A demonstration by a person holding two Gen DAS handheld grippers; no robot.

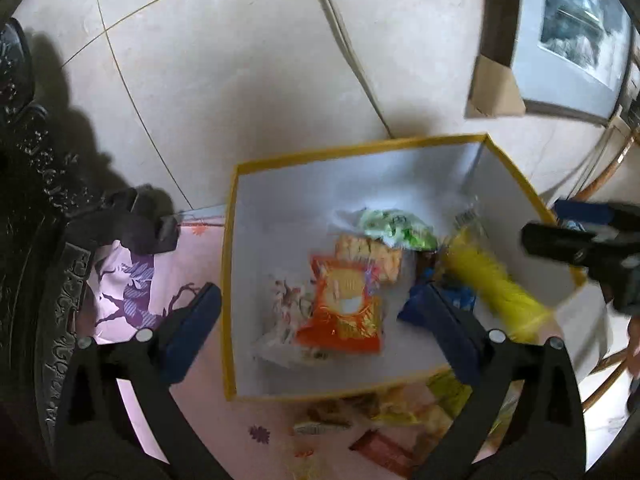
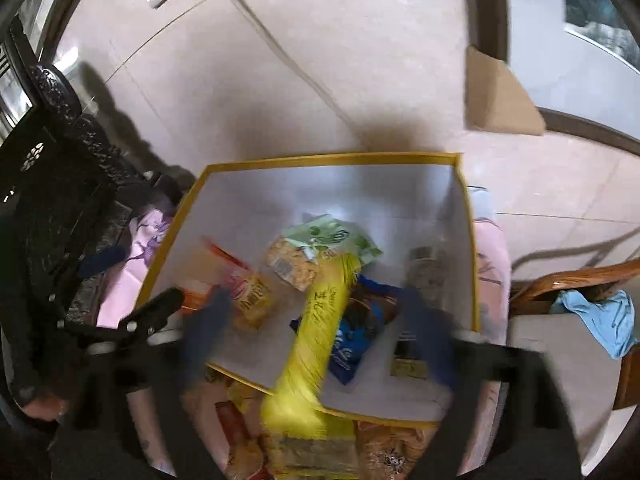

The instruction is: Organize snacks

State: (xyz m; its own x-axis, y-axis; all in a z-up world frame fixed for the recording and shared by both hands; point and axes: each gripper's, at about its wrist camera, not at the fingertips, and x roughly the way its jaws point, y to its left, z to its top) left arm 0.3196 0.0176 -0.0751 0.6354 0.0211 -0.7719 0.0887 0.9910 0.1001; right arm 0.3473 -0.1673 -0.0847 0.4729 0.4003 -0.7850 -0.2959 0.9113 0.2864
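Both your grippers hang spread and empty above the box (image 1: pixel 230 264): left gripper (image 1: pixel 320 332), right gripper (image 2: pixel 316 336). The long yellow packet (image 2: pixel 316 332) lies blurred, leaning over the box's near rim, apparently just released. The orange packet (image 1: pixel 344 304) and green packet (image 1: pixel 396 226) sit inside on the box floor. More loose snacks (image 1: pixel 384 408) wait on the pink cloth (image 1: pixel 132 280) beside the box. Likely next: reach down for one of those.

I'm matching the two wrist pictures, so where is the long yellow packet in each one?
Left wrist: yellow packet lies right of centre in the box, beside the blue packet.
Right wrist: yellow packet runs up the middle, its near end over the box's front rim.
Shared landmark: the box's yellow rim.
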